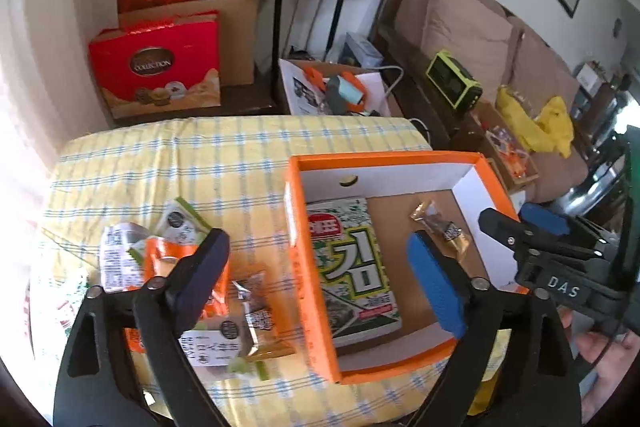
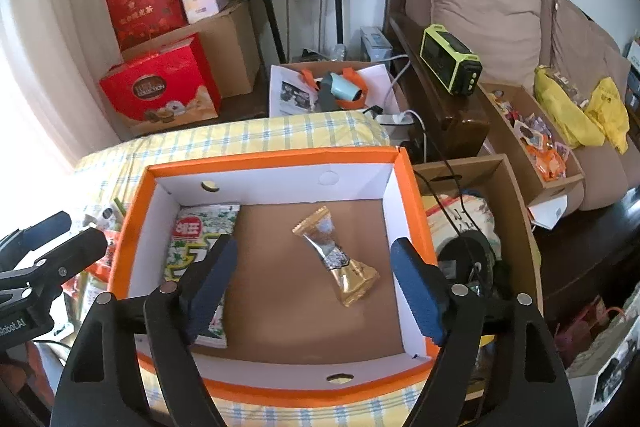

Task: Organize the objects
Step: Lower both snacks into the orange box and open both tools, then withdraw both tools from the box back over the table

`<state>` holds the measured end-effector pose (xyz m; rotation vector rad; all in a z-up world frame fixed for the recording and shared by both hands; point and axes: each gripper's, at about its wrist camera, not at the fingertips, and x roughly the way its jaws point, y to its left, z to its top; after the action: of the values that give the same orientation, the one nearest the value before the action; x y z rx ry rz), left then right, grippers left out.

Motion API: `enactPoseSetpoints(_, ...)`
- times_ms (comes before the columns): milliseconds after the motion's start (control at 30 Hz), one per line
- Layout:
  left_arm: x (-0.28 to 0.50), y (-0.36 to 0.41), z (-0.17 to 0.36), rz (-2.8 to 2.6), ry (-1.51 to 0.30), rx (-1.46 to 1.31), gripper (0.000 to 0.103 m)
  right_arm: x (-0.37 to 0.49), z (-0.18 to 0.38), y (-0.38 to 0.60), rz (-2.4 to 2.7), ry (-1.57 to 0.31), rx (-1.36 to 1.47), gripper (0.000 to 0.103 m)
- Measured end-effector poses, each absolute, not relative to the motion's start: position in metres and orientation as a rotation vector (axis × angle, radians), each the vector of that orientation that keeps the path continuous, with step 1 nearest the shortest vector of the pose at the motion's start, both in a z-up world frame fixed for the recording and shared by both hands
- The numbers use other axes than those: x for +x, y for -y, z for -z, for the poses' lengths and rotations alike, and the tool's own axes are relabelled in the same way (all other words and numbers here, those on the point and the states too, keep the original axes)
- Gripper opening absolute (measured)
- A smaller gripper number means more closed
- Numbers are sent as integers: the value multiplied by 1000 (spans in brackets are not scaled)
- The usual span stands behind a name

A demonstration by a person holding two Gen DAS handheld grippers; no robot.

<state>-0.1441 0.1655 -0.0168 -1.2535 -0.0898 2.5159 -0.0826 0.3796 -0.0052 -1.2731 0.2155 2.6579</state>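
Left gripper hangs with jaws apart and empty, straddling the near-left wall of the orange box; I read the loose snack packets on the checked cloth as next, just left of and under its left finger. Right gripper, also wide and empty, sits over the box above the gold candy, farther away, so left takes it.

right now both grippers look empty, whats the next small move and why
Probably swing the left gripper toward the snack pile on the tablecloth and take one packet. Both sets of jaws stand open with nothing between them, the orange box already holds a seaweed pack and a gold candy, and the pile lies beside it.
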Motion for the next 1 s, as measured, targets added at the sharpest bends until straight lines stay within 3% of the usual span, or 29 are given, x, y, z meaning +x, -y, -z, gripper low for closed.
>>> enactPoseSetpoints(133,-143,-156,15,-2527,67,-1251,103,-82,2,-374,-2672,-225,-1273,93)
enactPoseSetpoints(233,-141,-148,14,-2540,58,-1250,103,-81,0,-367,-2685,-214,-1269,103)
enactPoseSetpoints(1000,-130,-60,2,-2679,57,-1259,103,-88,-21,-293,-2790,-123,-1299,103)
